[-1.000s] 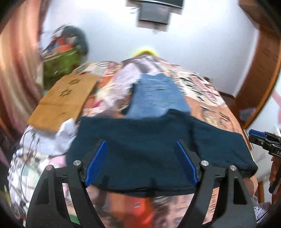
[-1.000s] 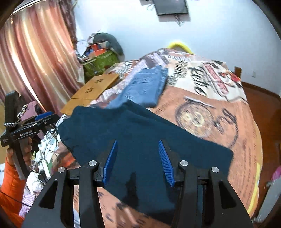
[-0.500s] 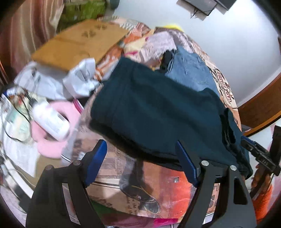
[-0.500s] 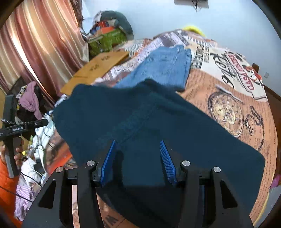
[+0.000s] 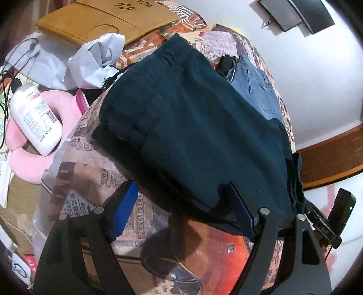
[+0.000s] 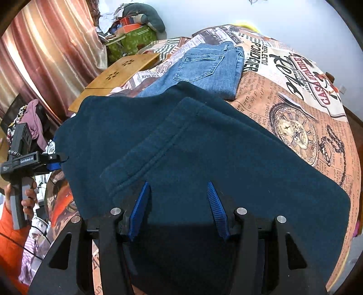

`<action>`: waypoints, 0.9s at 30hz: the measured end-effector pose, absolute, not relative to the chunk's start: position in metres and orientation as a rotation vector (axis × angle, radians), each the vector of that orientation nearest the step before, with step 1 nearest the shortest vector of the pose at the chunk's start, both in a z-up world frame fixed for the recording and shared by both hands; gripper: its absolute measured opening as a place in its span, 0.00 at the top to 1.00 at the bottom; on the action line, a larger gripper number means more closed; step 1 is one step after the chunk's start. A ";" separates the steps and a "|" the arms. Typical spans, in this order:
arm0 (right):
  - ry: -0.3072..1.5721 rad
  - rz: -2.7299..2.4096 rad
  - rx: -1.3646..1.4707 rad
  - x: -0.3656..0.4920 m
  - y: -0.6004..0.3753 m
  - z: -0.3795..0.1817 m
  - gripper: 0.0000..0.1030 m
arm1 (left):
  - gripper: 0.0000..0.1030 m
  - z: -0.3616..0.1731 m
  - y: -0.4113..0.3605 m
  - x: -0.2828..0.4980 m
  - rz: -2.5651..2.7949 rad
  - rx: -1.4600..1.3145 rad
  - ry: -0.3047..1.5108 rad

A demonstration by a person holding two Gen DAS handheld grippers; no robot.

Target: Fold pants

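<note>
Dark teal pants lie folded across the printed bedspread; their elastic waistband is at the far left end. In the right wrist view the pants fill the middle, one layer lying over another. My left gripper is open at the near edge of the pants, its right finger against the cloth edge. My right gripper is open, low over the pants, holding nothing. The left gripper also shows in the right wrist view at the pants' left edge.
Folded blue jeans lie beyond the pants. A wooden lap tray, crumpled white paper, a white bottle and a pink cushion crowd the left side. Curtains hang left. The bed edge is near.
The left gripper has swung left and down to the pants' near edge. The right gripper has moved lower and closer over the pants. The pants now lie flatter.
</note>
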State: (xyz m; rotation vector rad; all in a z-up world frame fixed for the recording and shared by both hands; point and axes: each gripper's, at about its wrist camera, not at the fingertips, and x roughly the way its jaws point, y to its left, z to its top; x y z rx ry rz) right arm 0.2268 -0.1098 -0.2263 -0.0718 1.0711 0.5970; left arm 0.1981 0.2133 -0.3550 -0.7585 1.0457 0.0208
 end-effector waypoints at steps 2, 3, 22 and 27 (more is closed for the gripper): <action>1.067 0.597 -0.072 0.228 -0.109 -0.227 0.51 | 0.22 -0.358 0.213 0.203 0.024 -0.760 1.038; 1.067 0.598 -0.070 0.228 -0.109 -0.227 0.50 | 0.22 -0.358 0.213 0.205 0.026 -0.756 1.036; 1.056 0.616 -0.024 0.231 -0.113 -0.229 0.50 | 0.70 -0.357 0.212 0.248 0.104 -0.653 0.995; 1.060 0.614 -0.017 0.230 -0.116 -0.228 0.50 | 0.77 -0.325 0.192 0.248 0.143 -0.475 0.936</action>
